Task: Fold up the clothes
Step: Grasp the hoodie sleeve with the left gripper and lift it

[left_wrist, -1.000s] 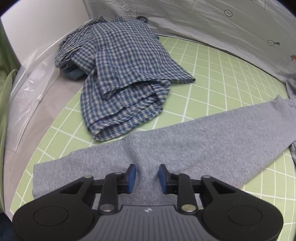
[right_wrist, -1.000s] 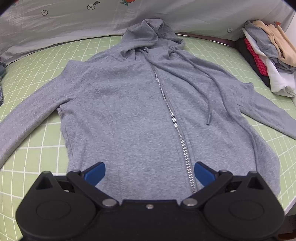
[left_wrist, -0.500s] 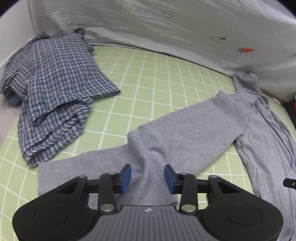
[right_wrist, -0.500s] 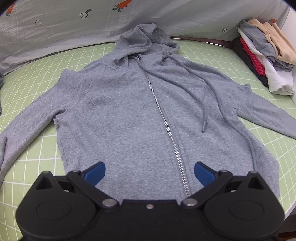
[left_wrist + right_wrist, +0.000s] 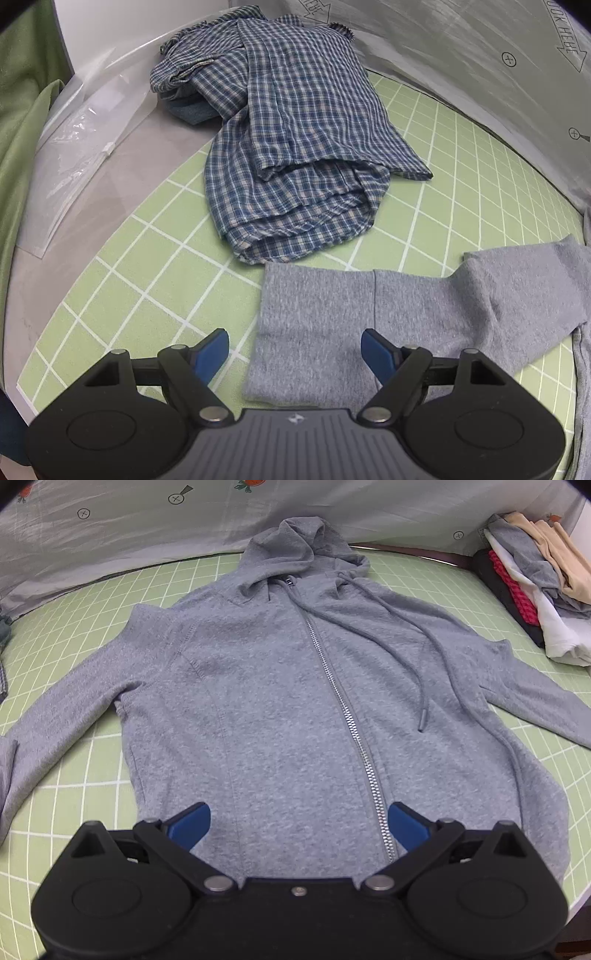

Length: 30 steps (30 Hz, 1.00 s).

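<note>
Left wrist: plaid shirt (image 5: 295, 147) crowds sleeve cuff (image 5: 310, 332); left hand-held gripper (image 5: 295, 350) opening.

- Hoodie (image 5: 280, 686): heather grey, silver zipper (image 5: 347, 716).
- Crumpled shirt (image 5: 295, 147): blue-and-white check.
- Mat (image 5: 155, 280): light green, white grid lines.
- Gripper pads (image 5: 212, 350): blue on black.
- Clothes pile (image 5: 532, 583): pink, white, beige, grey, black.

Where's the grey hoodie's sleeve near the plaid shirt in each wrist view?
Left wrist: sleeve lies lower centre, cuff end between the opening tongs, untouched, just below the plaid shirt.
Right wrist: same sleeve runs down the left edge.
Shared landmark: green grid mat.
</note>
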### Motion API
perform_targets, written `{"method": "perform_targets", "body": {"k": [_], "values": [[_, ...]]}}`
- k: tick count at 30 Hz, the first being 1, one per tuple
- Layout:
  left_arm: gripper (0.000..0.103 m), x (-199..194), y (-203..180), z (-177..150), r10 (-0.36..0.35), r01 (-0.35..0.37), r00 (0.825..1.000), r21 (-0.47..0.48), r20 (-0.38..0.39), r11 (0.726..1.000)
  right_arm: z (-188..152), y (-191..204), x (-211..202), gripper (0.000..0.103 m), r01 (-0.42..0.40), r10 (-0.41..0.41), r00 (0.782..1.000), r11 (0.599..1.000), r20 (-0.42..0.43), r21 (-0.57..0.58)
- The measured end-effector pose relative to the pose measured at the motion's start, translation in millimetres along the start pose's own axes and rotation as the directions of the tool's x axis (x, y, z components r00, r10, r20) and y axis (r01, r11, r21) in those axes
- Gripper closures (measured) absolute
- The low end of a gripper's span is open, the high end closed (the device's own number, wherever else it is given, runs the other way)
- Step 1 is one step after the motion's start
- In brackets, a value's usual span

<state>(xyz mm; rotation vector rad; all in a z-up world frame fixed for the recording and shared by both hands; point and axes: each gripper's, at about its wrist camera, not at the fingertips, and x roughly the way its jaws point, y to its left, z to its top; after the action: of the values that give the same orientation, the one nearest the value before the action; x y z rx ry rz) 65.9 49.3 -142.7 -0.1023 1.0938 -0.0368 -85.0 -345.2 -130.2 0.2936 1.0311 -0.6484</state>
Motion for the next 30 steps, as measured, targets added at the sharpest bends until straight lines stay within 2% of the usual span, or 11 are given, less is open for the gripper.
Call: {"method": "perform_targets", "body": {"k": [5,8,10,12,13,15,19,23,30], "values": [[0.031,1,-13,-7,0.039,-0.041,0.999,0.084,0.026,0.996,-2,1,-1,0.0,0.008,-0.008,1.0,1.0,-0.003,0.005],[0.041,0,-16,-9,0.022,-0.028,0.999,0.124,0.049,0.992,-2,1,-1,0.0,0.006,-0.006,1.0,1.0,-0.001,-0.005],[0.054,-1,-18,-8,0.005,-0.013,0.998,0.135,0.058,0.991,-2,2,-1,0.0,0.003,-0.003,1.0,1.0,0.002,-0.018],[0.085,-3,-21,-6,-0.02,0.013,0.998,0.137,0.054,0.99,-2,3,-2,0.0,-0.007,0.007,1.0,1.0,0.003,-0.029],[0.086,-3,-23,-5,-0.024,0.018,0.999,0.138,0.048,0.99,-2,3,-2,0.0,-0.013,0.013,1.0,0.999,0.004,-0.034],[0.095,-6,-28,-2,-0.039,0.032,0.998,0.145,0.045,0.989,-1,1,-5,0.0,-0.009,0.01,1.0,0.999,0.015,-0.052],[0.097,-22,-44,9,-0.078,0.066,0.994,0.149,0.08,0.987,1,-12,-14,0.0,0.028,-0.023,0.998,0.996,0.052,-0.088],[0.097,-44,-81,19,-0.127,0.101,0.983,0.192,0.131,0.976,4,-42,-18,0.0,0.054,-0.049,0.996,0.996,0.071,-0.069],[0.097,-64,-188,14,-0.234,0.19,0.963,0.272,0.137,0.943,8,-119,-18,0.0,0.09,-0.092,0.992,0.996,0.091,0.026]]}}
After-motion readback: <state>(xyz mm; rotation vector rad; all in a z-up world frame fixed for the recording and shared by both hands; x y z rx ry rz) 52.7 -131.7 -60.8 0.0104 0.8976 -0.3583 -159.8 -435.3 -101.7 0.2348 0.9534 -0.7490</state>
